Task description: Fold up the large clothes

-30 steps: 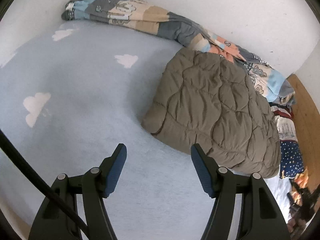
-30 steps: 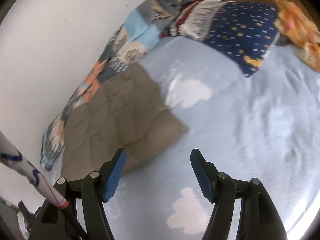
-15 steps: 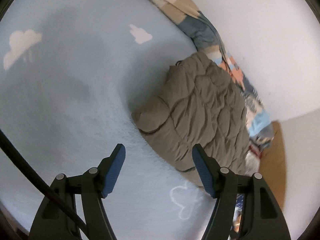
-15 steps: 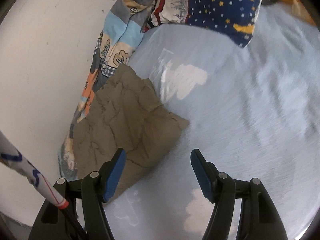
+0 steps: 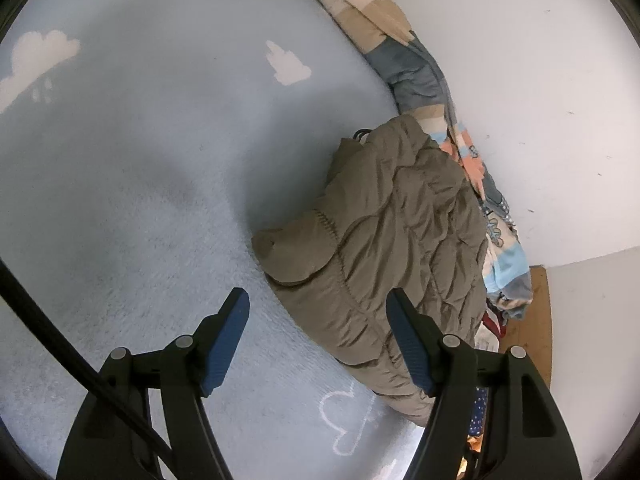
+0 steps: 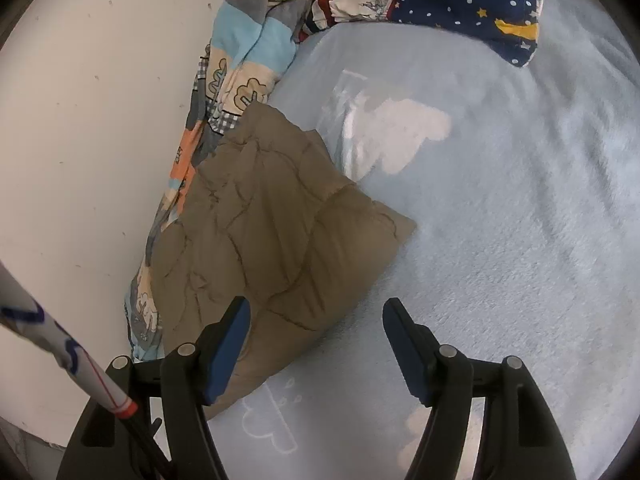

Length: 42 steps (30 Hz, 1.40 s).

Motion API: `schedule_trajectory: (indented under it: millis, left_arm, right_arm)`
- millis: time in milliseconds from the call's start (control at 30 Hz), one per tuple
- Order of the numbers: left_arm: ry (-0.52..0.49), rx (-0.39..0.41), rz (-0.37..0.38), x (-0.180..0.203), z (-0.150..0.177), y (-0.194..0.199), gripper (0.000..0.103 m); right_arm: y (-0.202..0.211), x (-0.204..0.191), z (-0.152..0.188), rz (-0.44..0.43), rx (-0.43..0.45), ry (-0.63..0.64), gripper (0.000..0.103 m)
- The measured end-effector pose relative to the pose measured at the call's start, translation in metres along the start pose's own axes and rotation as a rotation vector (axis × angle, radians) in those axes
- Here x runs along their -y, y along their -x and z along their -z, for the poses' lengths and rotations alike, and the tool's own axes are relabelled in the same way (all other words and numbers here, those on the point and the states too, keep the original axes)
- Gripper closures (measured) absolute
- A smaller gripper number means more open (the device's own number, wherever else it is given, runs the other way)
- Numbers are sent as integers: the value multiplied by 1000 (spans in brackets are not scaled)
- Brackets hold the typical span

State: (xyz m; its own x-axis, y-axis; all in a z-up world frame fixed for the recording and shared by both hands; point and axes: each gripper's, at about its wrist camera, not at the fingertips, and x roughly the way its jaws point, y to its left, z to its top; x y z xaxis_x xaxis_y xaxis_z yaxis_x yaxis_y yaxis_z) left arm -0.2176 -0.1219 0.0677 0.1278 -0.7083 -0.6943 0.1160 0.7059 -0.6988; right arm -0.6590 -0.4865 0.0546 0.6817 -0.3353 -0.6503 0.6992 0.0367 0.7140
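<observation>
A folded olive-brown quilted jacket (image 5: 384,240) lies on a light-blue bed sheet (image 5: 140,160) with white cloud prints, close to the wall. It also shows in the right wrist view (image 6: 272,240) as a compact squarish bundle. My left gripper (image 5: 316,344) is open and empty, raised above the sheet just in front of the jacket's near edge. My right gripper (image 6: 316,348) is open and empty, raised above the jacket's corner and the sheet.
A patchwork blanket (image 5: 400,48) is bunched along the white wall (image 5: 520,80) behind the jacket; it also shows in the right wrist view (image 6: 236,64). A navy star-print pillow (image 6: 464,0) lies at the head of the bed. A wooden board (image 5: 536,320) stands at the bed's end.
Both grippers have pulled back and risen from the jacket, staying open. The views have swung; the jacket lies still.
</observation>
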Motion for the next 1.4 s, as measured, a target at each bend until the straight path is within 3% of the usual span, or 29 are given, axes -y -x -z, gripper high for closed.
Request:
schedule_trajectory:
  millis: [133,400,500,667,867,1067,1400]
  left_arm:
    - [-64,32,-57,10,2,-1,33]
    - [-412,188,-292,57,21,-10,33]
    - [-540,242,-371,70,31,-20,33]
    - [-720,292,-467,84,44,-39,33]
    - [-742,288,-473,90,41,-51,33]
    - [-743,286,-485,91,41,-61,32]
    - [-703,235,-492,83,31,-73,23]
  right_arm:
    - [-3,-6,0,11,-3,32,29]
    - [-13,-54,17,62,55,300,31]
    - [-24,-75,25,114,106,422,50]
    - [-55,-82,28,140,86,442,56]
    - [-75,-82,29,196,68,465,55]
    - [-82,-79,26,199,49,456,55]
    - [-97,-73,25,214,-4,450,55]
